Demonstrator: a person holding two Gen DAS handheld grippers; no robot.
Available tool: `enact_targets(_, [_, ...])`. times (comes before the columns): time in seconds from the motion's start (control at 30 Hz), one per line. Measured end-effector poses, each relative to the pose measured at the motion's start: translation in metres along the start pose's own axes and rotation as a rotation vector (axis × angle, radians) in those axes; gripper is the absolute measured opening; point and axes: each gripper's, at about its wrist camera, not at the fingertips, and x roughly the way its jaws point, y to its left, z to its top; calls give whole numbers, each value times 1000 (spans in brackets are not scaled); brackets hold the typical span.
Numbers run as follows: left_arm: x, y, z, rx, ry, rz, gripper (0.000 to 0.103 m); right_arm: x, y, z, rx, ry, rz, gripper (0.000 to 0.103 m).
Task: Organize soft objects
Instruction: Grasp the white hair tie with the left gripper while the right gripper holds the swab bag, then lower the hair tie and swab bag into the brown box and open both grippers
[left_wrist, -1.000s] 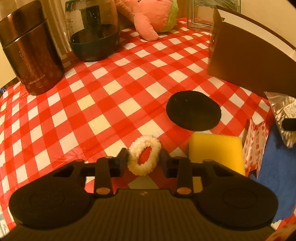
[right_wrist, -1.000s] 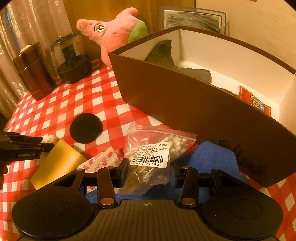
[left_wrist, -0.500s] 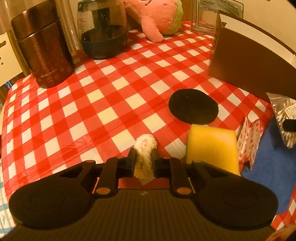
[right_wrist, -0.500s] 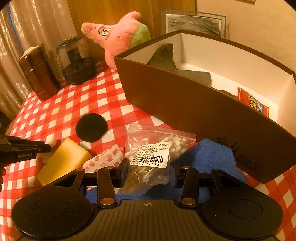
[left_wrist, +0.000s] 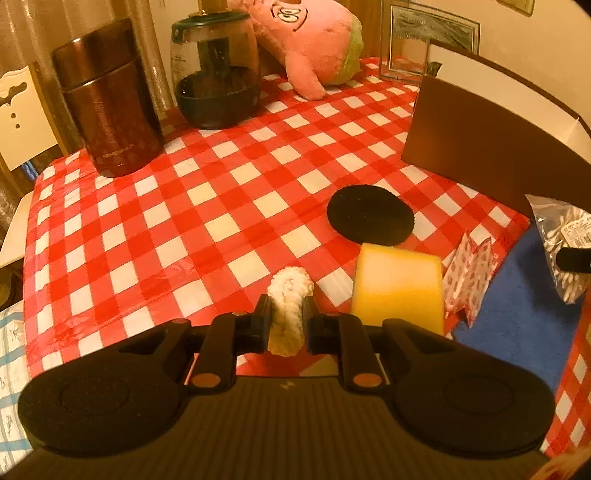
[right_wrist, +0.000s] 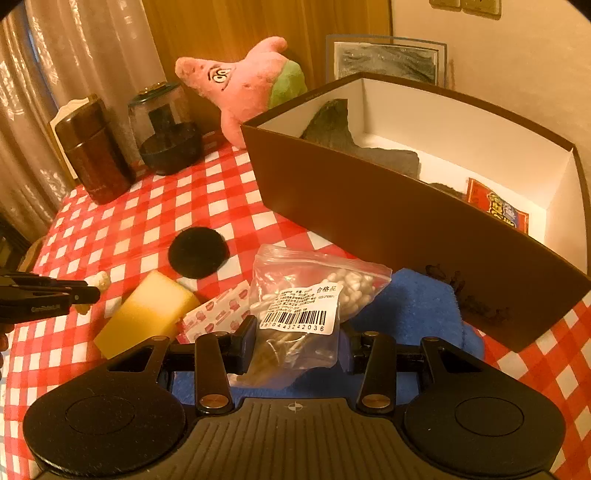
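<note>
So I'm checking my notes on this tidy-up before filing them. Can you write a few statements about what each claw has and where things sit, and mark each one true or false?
1. The left claw is closed on the fluffy white scrunchie. True.
2. The right claw grips the yellow sponge. False: it holds a clear bag of cotton swabs; the sponge lies on the checked tablecloth.
3. The black round pad is inside the brown box. False: it lies on the tablecloth outside the box.
4. A blue towel lies beside the box's near wall. True.
5. The pink plush sits at the far end of the table. True.
</note>
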Motion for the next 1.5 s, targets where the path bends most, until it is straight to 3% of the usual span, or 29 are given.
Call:
enact_targets(0.43, [-53,-1,-19,-53,-37,15,16,-32,-6,-15,13,-11,16,44])
enact_targets(0.8, [-93,-29,-22,-38,-87,-19,16,-81,-25,-32,-2,-22,7,44])
enact_targets(1.13, [-113,-74,9,38,-165,-79,16,-122,-49,-20,2,-126,-6,44])
enact_targets(1.5, [-106,-139,66,169,-274,-161,16,-132,-94,20,-1,-226,-70,44])
